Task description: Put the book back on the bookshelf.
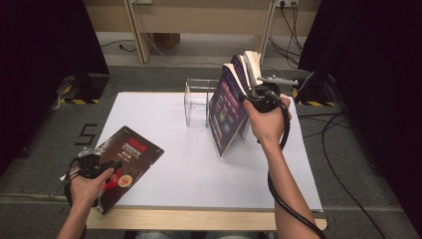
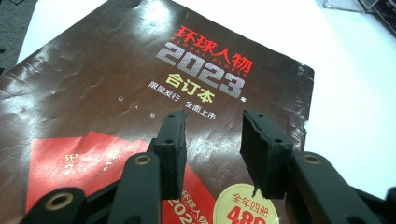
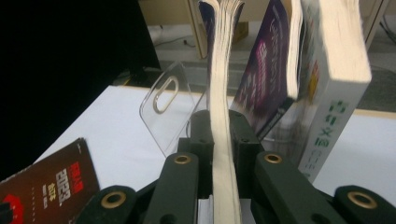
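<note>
Table (image 1: 199, 164): white top that fills the middle of the high view, with a pale wooden strip along the near edge.

Purple book (image 1: 226, 112): the largest thing in hand. It stands near the far right part of the table, next to the clear stand. Its long axis runs steeply up and down, tilted, with the top leaning away and the lower corner down near the table. The purple cover faces left in the high view. Its pages fan open at the top.

Brown magazine (image 1: 124, 159): lies flat at the near left corner of the table, well apart from the purple book. Its long axis runs on a slant from the near left toward the far right, and its near end juts past the table edge under the left hand. The title's top points away from the person.

Clear stand (image 1: 196, 102): see-through acrylic, upright at the far middle of the table, just left of the purple book.

White book (image 3: 334, 93): upright behind the purple book, spine with green print turned toward the right gripper view.

Right gripper (image 3: 219, 135): raised, jaws pinched on a sheaf of the purple book's pages, page edges between the pads.

Left gripper (image 2: 212, 140): low over the brown magazine, jaws spread, nothing between them.
</note>
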### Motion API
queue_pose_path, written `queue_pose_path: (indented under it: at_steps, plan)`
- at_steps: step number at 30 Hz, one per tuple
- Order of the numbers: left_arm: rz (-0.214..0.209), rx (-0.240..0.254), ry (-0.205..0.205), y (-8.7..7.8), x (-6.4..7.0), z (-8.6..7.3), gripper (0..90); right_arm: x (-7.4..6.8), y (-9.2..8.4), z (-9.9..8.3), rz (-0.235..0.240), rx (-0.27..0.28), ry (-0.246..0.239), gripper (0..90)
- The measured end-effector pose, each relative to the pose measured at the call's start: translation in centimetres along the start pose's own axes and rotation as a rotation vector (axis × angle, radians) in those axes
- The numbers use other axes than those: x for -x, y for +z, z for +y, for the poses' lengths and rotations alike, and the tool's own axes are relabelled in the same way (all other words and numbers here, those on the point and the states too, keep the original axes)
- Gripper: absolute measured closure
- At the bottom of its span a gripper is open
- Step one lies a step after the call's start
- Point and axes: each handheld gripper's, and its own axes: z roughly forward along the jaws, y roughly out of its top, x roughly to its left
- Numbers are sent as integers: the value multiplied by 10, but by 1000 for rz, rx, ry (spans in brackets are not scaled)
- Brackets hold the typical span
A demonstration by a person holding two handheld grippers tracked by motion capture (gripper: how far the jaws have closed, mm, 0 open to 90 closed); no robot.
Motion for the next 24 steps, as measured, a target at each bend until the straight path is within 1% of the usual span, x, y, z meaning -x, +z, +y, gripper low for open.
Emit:
queue_pose_path:
  at_steps: [4,9,16,20,24]
  plan:
    - [0,0,0,0,0,0,600,-2,0,5,-13,50,13,831]
    - [-1,-3,1,1,0,0,601,-4,2,13,-18,85,32,831]
    - [-3,-3,1,1,0,0,603,-9,15,29,-30,93,18,831]
    - [-3,-1,0,0,-1,0,603,-13,23,37,-45,119,10,831]
    - [-2,1,-3,1,-2,0,603,-15,31,42,-50,131,8,831]
